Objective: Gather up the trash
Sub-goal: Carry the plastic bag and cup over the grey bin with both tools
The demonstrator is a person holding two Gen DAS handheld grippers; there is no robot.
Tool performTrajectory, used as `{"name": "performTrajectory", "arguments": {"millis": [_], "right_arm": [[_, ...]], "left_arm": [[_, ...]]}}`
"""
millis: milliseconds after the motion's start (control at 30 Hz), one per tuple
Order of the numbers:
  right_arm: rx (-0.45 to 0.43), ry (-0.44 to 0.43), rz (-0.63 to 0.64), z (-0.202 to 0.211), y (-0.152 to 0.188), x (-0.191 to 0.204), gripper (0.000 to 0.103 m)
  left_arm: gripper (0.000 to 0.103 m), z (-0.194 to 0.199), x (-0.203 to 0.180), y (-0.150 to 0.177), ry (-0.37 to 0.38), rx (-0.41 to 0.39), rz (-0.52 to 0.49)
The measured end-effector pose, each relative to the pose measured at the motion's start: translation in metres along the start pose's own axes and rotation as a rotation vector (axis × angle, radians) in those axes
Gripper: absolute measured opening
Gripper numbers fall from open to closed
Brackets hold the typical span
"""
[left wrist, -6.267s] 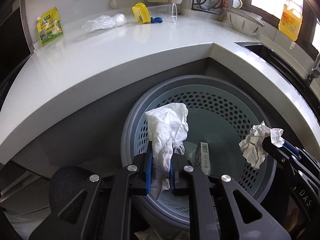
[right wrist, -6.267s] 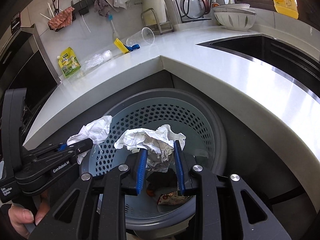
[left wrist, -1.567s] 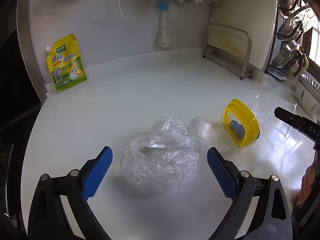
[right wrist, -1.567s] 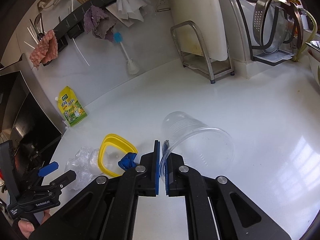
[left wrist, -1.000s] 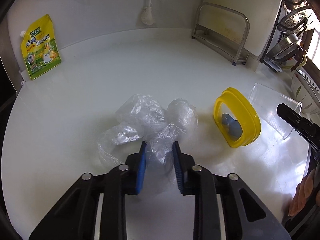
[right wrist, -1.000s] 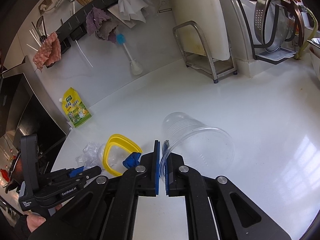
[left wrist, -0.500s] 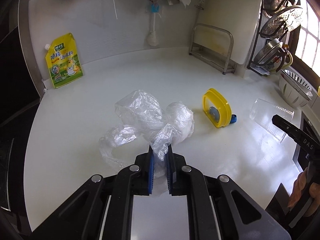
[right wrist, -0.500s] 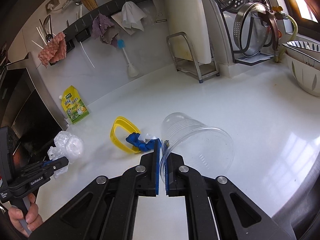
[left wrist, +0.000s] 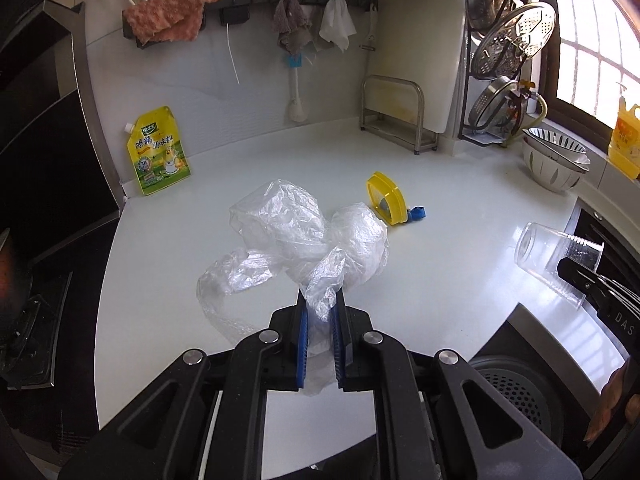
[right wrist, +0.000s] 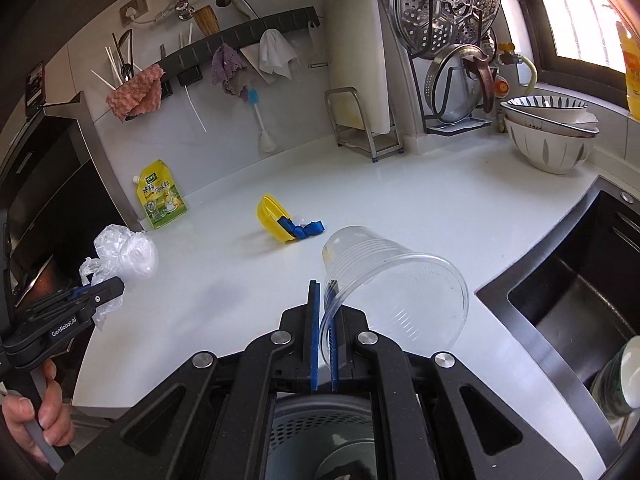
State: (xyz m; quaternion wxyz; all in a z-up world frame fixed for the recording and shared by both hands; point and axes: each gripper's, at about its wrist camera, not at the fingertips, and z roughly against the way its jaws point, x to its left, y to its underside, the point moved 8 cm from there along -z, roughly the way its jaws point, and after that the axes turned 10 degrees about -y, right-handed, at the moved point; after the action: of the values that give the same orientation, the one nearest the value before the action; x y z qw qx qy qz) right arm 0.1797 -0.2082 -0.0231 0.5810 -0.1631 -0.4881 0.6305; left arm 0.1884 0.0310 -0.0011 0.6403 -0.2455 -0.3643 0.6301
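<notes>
Left gripper (left wrist: pixel 319 334) clamped on plastic bag (left wrist: pixel 304 236); right gripper (right wrist: pixel 323 334) pinched on cup (right wrist: pixel 394 286) rim. Both lifted, bin (right wrist: pixel 320 436) below fingers. Beyond fingertips, yellow lid (right wrist: pixel 274 220) uncollected.

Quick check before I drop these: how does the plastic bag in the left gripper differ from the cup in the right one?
The plastic bag is crumpled, soft and shapeless; the clear cup is rigid, ribbed and keeps its form. The left gripper pinches a bunched fold of the bag; the right gripper clamps the cup's thin rim. Both are transparent plastic, lifted off the counter.
</notes>
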Motion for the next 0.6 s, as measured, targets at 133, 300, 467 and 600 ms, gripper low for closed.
{"name": "performTrajectory", "arguments": {"millis": [133,300,467,600], "right_arm": [[-0.002,0.030,0.008,0.027,0.026,0.009,0.004],[0.001,0.048,-0.019,0.058,0.063,0.012,0.004],[0.032,0.058,-0.047,0.072,0.099,0.008,0.004],[0.055,0.054,-0.048,0.079,0.124,0.010,0.004]], "left_arm": [[0.011,0.017,-0.012,0.019,0.031,0.011,-0.002],[0.011,0.032,-0.031,0.051,0.064,0.040,-0.025],[0.011,0.042,-0.052,0.083,0.094,0.061,-0.069],[0.011,0.046,-0.061,0.104,0.115,0.083,-0.087]]}}
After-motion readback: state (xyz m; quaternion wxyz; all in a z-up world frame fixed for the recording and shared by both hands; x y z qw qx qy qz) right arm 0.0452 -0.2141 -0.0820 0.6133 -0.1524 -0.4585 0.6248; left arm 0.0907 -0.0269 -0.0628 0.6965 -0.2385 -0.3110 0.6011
